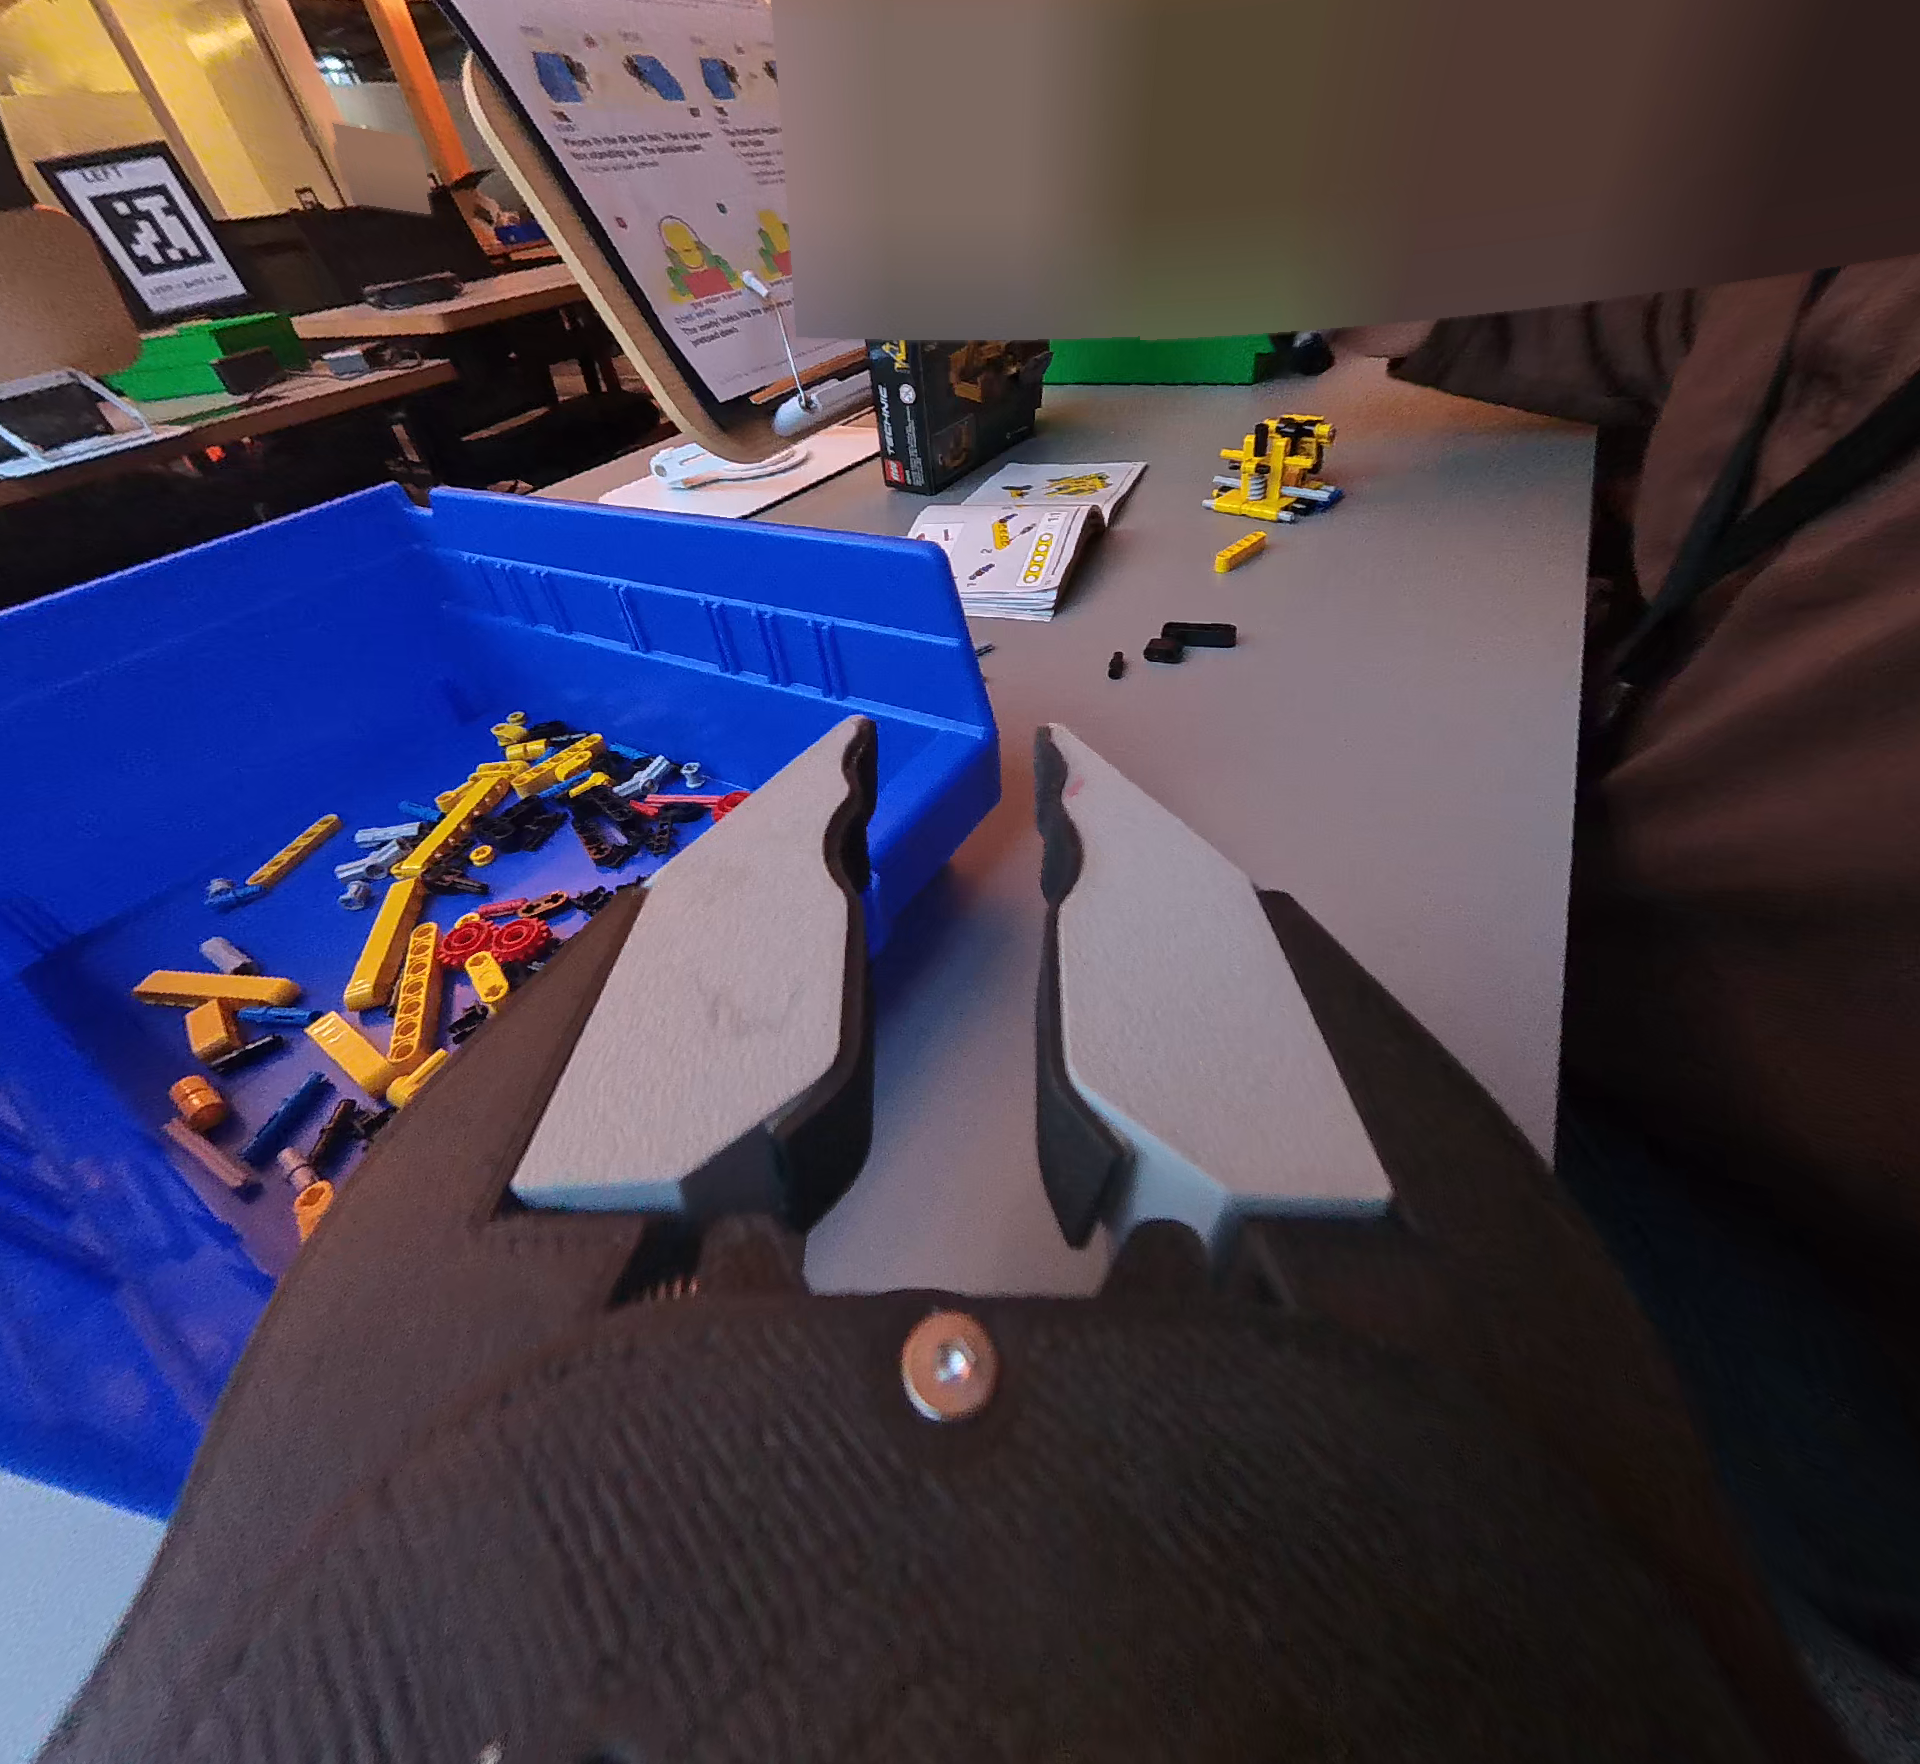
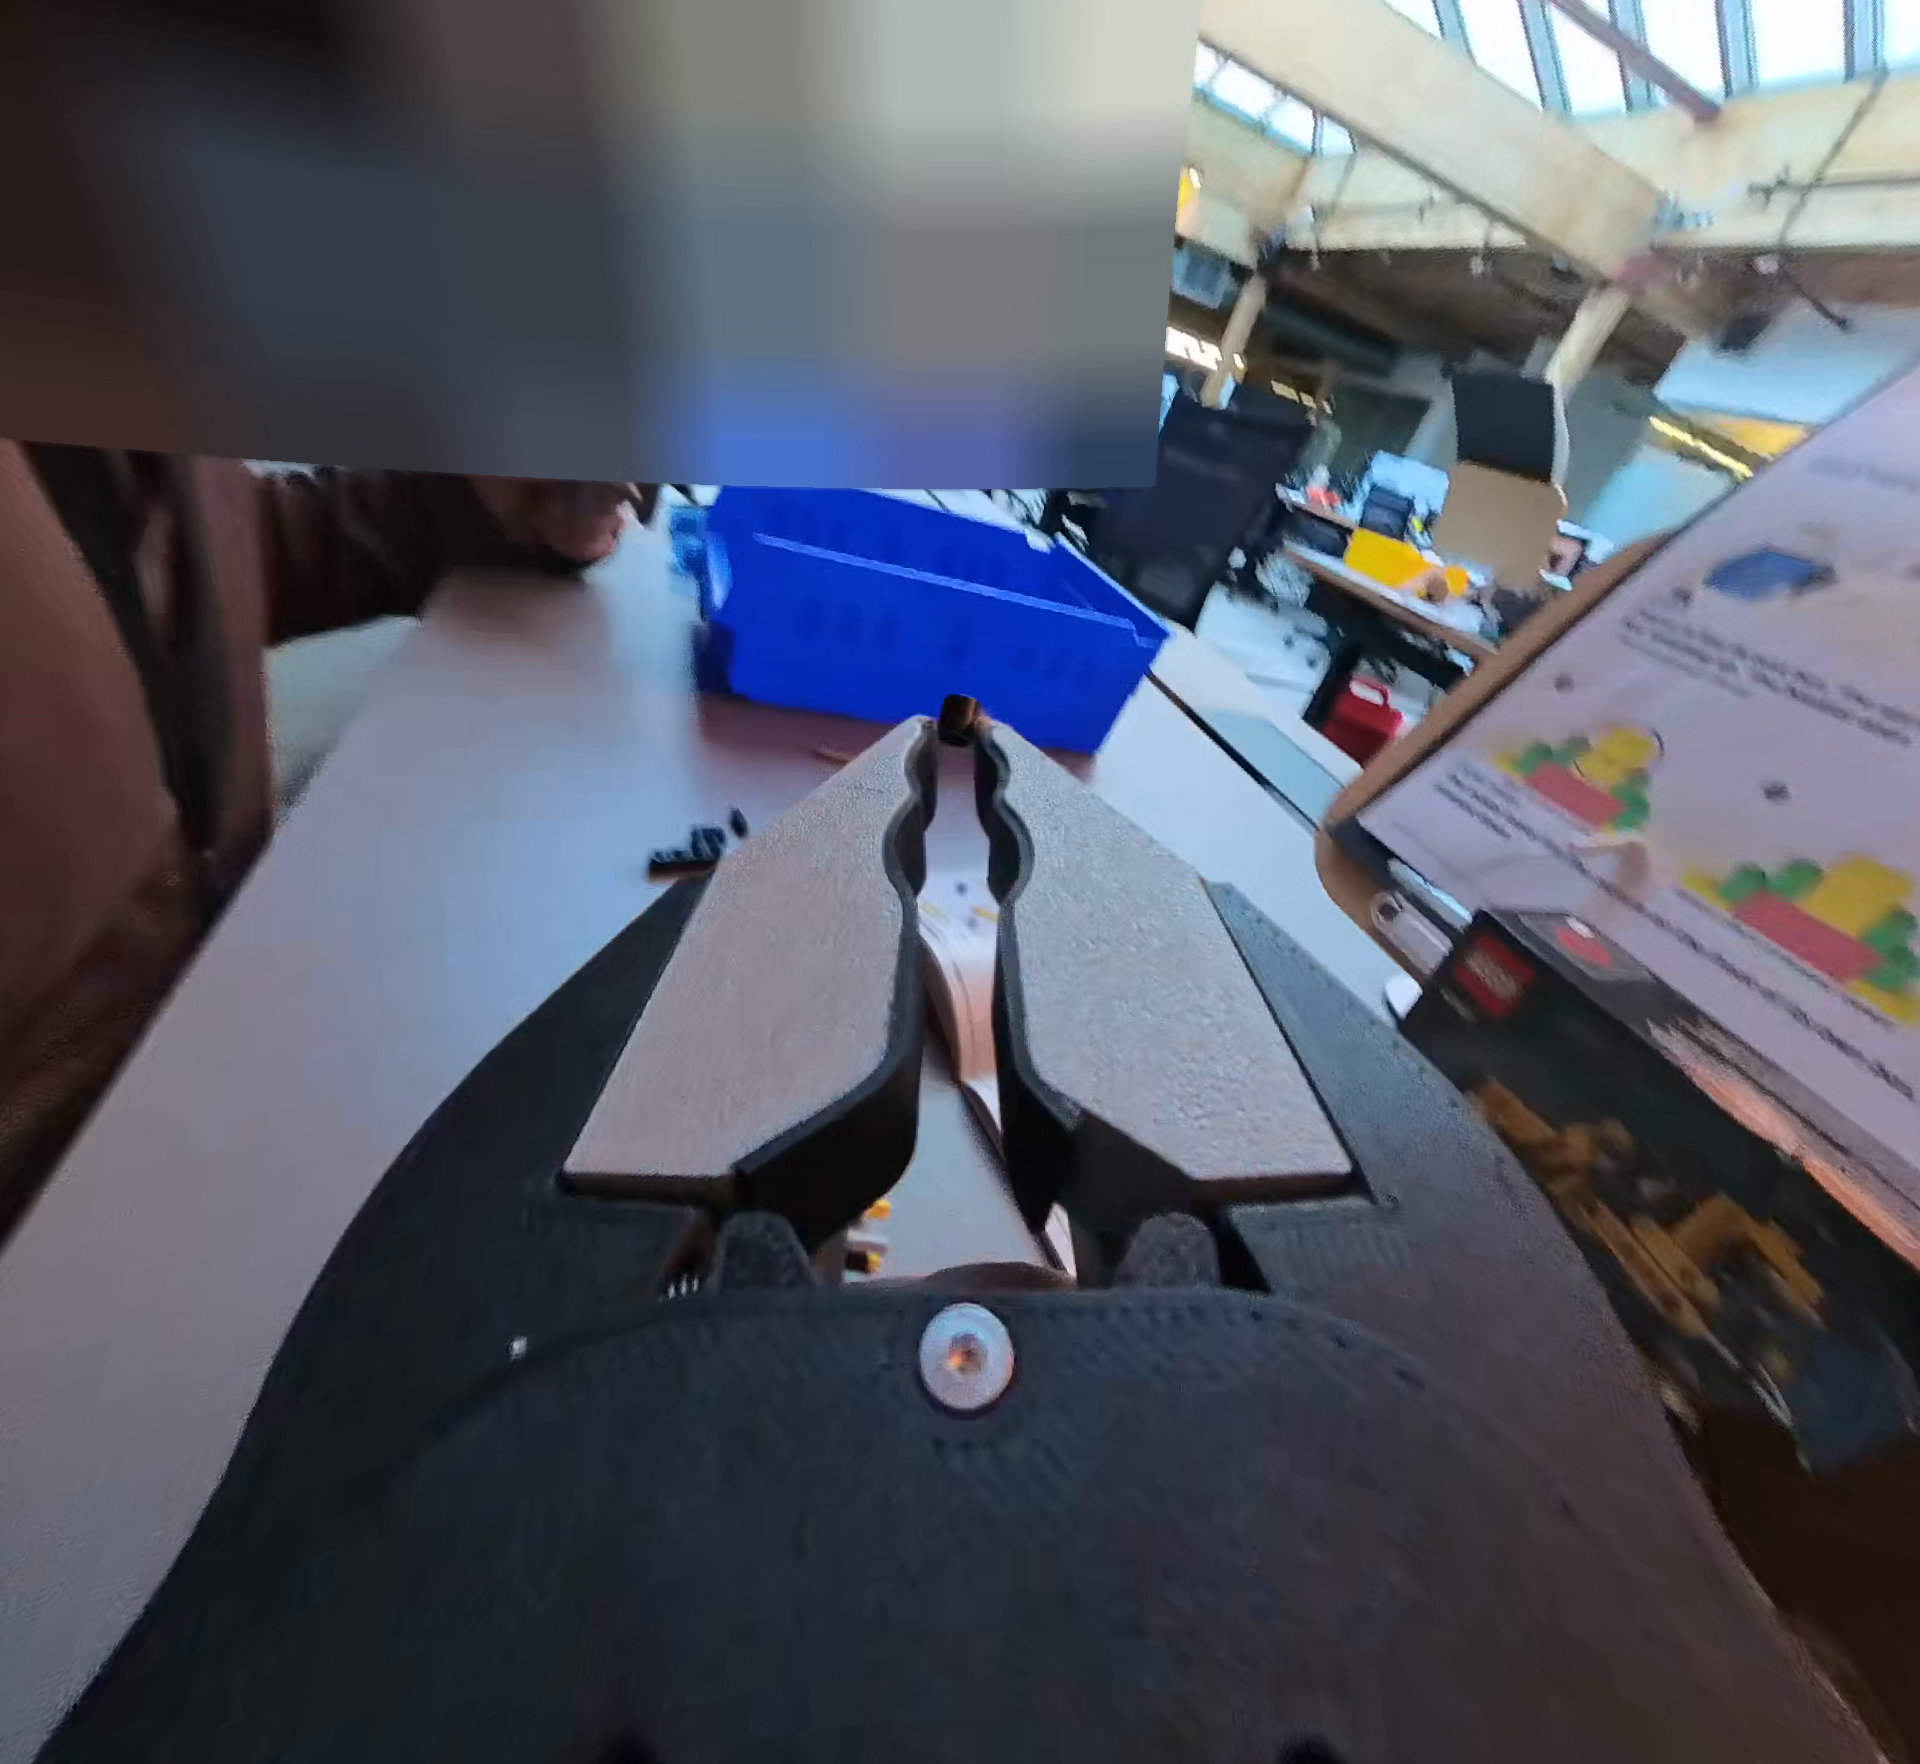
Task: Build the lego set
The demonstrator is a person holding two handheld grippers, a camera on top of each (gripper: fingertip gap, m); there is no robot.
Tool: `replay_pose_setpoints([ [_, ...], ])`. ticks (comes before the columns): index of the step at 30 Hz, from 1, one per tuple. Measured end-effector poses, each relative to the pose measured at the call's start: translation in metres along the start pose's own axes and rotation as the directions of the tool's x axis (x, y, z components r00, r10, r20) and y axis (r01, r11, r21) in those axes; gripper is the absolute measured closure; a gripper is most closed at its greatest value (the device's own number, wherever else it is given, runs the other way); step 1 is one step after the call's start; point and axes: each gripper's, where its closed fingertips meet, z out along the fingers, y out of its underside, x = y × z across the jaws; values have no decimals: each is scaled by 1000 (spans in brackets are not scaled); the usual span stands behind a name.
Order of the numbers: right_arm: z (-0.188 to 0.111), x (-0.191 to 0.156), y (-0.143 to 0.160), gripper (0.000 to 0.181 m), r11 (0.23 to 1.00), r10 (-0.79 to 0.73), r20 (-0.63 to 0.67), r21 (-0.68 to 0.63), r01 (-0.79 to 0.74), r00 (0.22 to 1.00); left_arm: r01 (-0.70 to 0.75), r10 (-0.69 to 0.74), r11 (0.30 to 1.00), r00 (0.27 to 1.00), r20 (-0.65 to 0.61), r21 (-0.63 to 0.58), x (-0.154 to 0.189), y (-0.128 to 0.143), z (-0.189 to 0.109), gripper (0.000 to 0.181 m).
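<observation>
My left gripper (image 1: 956, 748) hung with fingers apart beside the blue bin (image 1: 727, 592); the yellow model (image 1: 1273, 467) sat at one o'clock. My right gripper (image 2: 956, 743) pinched a small black peg (image 2: 957, 715).

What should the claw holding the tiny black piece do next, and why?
Probably carry it toward the yellow model. The right claw is pinching a small black piece at its tips, up off the table, and the left claw is open and empty.

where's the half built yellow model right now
In the left wrist view the yellow model stands on the grey table at the far right, beyond the loose yellow beam and right of the open instruction booklet.
</observation>
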Motion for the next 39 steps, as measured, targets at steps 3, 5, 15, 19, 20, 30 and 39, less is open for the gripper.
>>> replay_pose_setpoints([
  [3,-6,-14,-18,178,997,18,67,73,-23,998,-7,7,1000,1000,18,3,-1,0,0,155],
  [5,-8,-20,-23,178,995,24,98,94,-34,995,-5,5,1000,1000,25,6,-2,-1,-1,155],
  [15,17,-24,-22,178,999,34,81,-16,-33,996,6,-6,1000,1000,17,7,-3,-1,-1,155],
  [19,78,-23,-26,178,994,-45,146,-90,59,988,-5,5,1000,1000,19,5,-2,0,-1,155],
  [20,98,-24,-25,178,989,-80,189,-109,101,979,-11,10,1000,1000,17,2,-1,0,0,155],
  [30,271,-24,4,178,912,-339,399,-82,401,852,-69,69,997,997,19,-18,5,2,0,153],
  [39,308,-18,38,178,908,-320,464,-98,406,826,-50,51,999,999,15,-5,4,1,-4,152],
])
